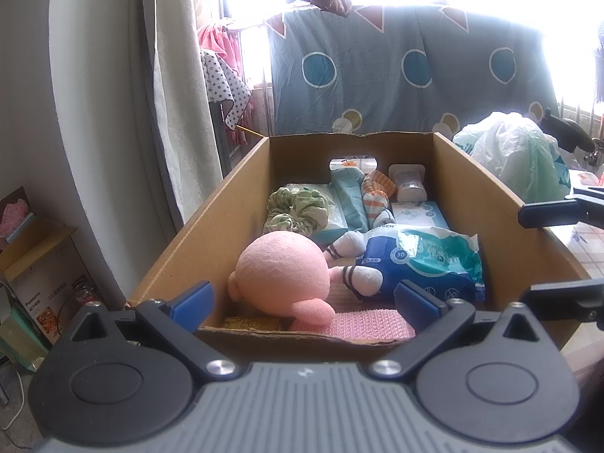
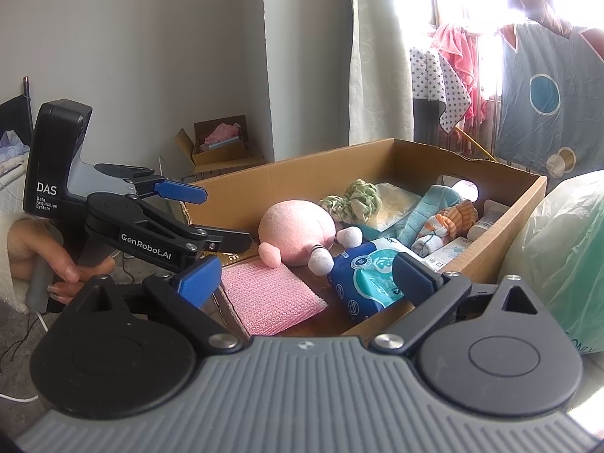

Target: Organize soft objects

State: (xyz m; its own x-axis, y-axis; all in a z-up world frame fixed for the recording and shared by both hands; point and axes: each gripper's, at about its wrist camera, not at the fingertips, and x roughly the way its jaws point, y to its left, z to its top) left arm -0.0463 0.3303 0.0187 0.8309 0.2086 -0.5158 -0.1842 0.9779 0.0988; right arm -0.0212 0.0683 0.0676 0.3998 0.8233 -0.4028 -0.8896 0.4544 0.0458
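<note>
- The pink plush toy (image 1: 281, 270) lies on its side in the near half of the cardboard box (image 1: 211, 222), the landmark here; its white striped feet rest against the blue tissue pack (image 1: 426, 264), so it looks set down, not held.
- A pink knitted cloth (image 2: 264, 294) lies flat on the box floor at the near wall, partly under the plush, probably laid as a base layer.
- Toward the far wall sit a green scrunchie (image 1: 296, 211), a teal cloth (image 1: 349, 200) and an orange striped sock (image 1: 377, 192), packed close, soft things grouped together.
- The left gripper (image 1: 304, 304) hovers over the near rim, fingers spread wide and empty.
- The right gripper (image 2: 307, 275) is beside the near right corner, likewise spread and empty.
- Both point into the box, so I judge the placing done or another pick pending.
</note>
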